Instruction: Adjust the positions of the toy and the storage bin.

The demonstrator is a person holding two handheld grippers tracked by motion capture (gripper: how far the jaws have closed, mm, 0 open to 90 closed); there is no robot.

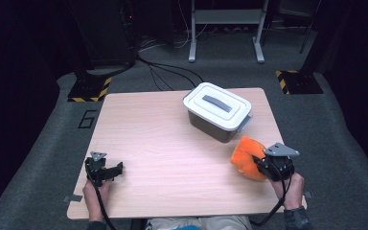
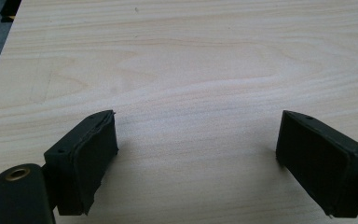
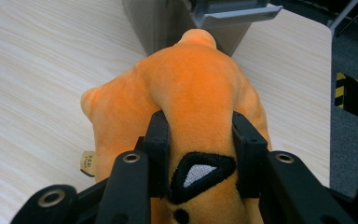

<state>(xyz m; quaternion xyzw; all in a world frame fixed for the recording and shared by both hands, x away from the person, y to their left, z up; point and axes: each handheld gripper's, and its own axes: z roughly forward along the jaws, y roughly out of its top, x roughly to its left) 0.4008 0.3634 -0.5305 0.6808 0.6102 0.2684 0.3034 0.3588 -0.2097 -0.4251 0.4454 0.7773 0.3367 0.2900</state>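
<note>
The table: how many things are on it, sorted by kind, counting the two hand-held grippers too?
Soft toys: 1, an orange plush toy, pinched in the right gripper.
Boxes: 1, a grey box with a white lid on it.
Grippers: 2, the right one shut on the toy and the left gripper, open with nothing between its jaws.
Total: 4

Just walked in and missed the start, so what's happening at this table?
A person works two handheld grippers at a wooden table. The right gripper is clamped on an orange plush toy near the table's right edge, beside a grey box with its white lid on. The left gripper sits open over bare wood, holding nothing.
</note>
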